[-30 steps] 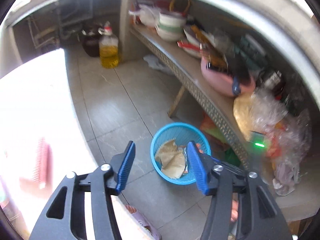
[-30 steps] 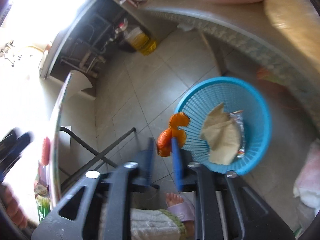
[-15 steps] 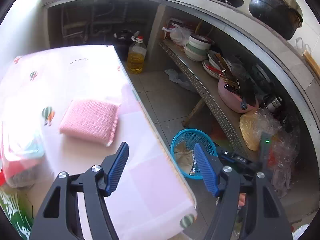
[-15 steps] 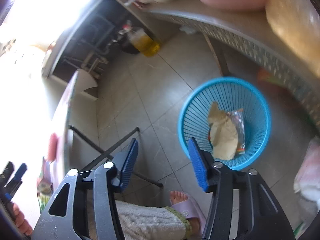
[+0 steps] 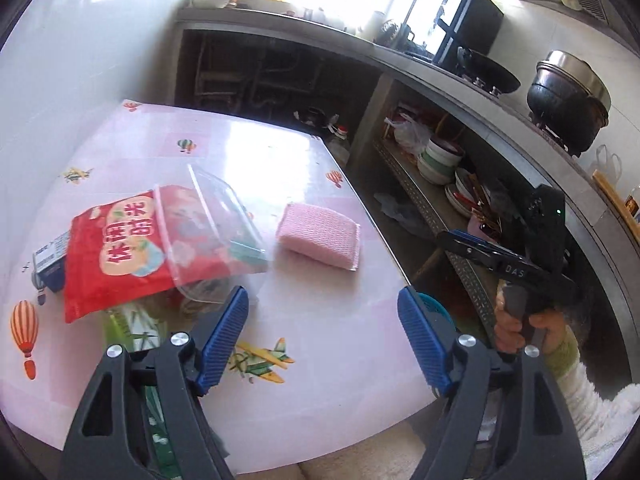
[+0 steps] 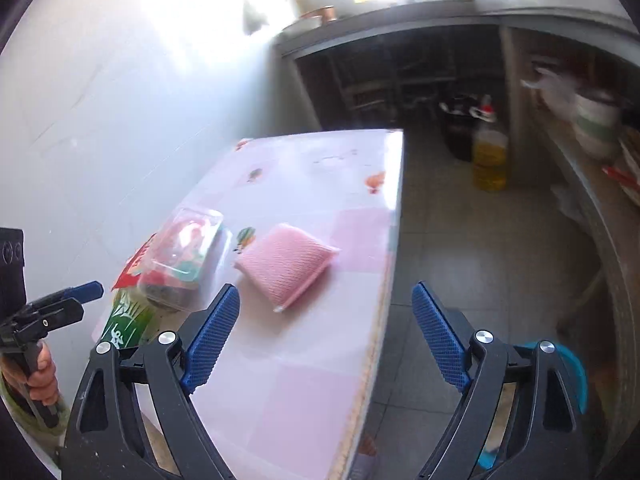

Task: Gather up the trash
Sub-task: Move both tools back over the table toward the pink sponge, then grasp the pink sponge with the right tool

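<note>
over the pink tablecloth (image 5: 320, 340), left gripper (image 5: 323, 338) and right gripper (image 6: 325, 334) hovering, jaws having just been opening, nothing between them, red snack bag (image 5: 112, 256) and clear plastic tray (image 5: 218, 236) lying beyond, pink sponge (image 5: 318, 236) beside them, blue basket (image 6: 576, 372) sitting on floor.

I'm in a home kitchen, lived-in. Upper right of left-wrist view: black pot (image 5: 568, 100) & wok (image 5: 490, 74) on a concrete counter (image 5: 460, 80), stacked bowls (image 5: 440, 160) on shelf below. Oil bottle (image 6: 490, 158) on tiled floor (image 6: 480, 248), right of right-wrist view. Centre: table w/ pink balloon-print cloth (image 5: 256, 152).
</note>
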